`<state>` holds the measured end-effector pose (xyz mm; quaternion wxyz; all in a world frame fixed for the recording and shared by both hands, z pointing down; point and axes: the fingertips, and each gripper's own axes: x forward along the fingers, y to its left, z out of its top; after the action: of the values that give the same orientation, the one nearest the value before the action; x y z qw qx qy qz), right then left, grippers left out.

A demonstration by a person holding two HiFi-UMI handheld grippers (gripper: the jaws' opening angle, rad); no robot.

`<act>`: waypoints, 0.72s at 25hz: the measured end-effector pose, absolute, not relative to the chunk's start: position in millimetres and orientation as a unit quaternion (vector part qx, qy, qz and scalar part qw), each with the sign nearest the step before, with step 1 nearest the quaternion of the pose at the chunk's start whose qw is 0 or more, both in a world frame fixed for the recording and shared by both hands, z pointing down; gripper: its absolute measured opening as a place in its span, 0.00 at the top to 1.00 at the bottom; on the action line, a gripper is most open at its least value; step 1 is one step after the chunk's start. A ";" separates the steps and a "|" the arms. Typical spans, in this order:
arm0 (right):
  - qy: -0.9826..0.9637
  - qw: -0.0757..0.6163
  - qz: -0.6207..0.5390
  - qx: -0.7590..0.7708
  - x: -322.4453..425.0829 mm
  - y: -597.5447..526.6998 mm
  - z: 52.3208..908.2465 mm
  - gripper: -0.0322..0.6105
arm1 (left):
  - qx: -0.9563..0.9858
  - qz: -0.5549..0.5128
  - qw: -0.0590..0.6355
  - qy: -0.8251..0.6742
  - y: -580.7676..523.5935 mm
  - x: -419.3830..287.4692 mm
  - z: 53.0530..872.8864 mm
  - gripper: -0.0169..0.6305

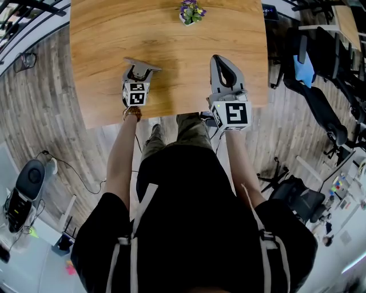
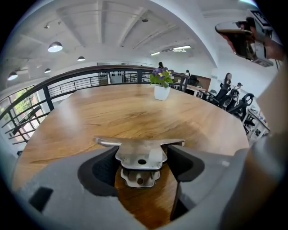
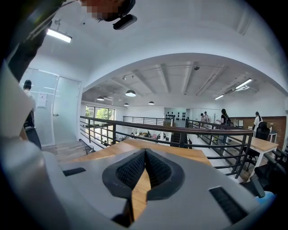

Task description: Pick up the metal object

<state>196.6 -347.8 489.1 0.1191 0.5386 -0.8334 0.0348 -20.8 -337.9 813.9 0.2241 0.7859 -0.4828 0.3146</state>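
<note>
I put the task at the grasp itself, with the lift not yet clearly begun. My left tongs (image 1: 141,73) hang over the near part of the table (image 1: 171,34), and the metal object (image 2: 140,155) sits at their 12 o'clock, right at the tips. Its narrow body stands between the jaws, and its flat winged top spreads across above them.

The jaws are spread wide, yet the object fills the gap: each pad lies against a side of it, so I read this as a grasp on a wide piece, not a released hand. I cannot tell whether it has cleared the wood.

The next move, as I judge it, is a straight rise with the squeeze kept firm. The hold is low on a smooth metal body, and any tilt could let it slip or swing.

At 3 o'clock of the left, my right tongs (image 3: 145,161) are clenched tip to tip on nothing, idle over the table edge. The plant (image 1: 191,12) stands well apart at 1 o'clock.
</note>
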 end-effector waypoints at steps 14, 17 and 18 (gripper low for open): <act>-0.835 0.119 0.033 0.536 198.8 -345.9 487.9 0.95 | 0.788 0.314 0.230 -0.477 -348.1 -9.3 811.4 0.51; -0.835 0.118 0.032 0.536 198.9 -345.1 486.2 0.95 | 0.788 0.312 0.227 -0.479 -347.4 -10.1 809.8 0.51; -0.835 0.118 0.031 0.536 198.5 -345.0 485.3 0.95 | 0.788 0.312 0.226 -0.480 -347.4 -10.9 808.6 0.51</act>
<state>198.5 -345.0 485.3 0.1178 0.5362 -0.8352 0.0306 -10.9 -347.4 808.6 0.2264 0.7881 -0.4799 0.3120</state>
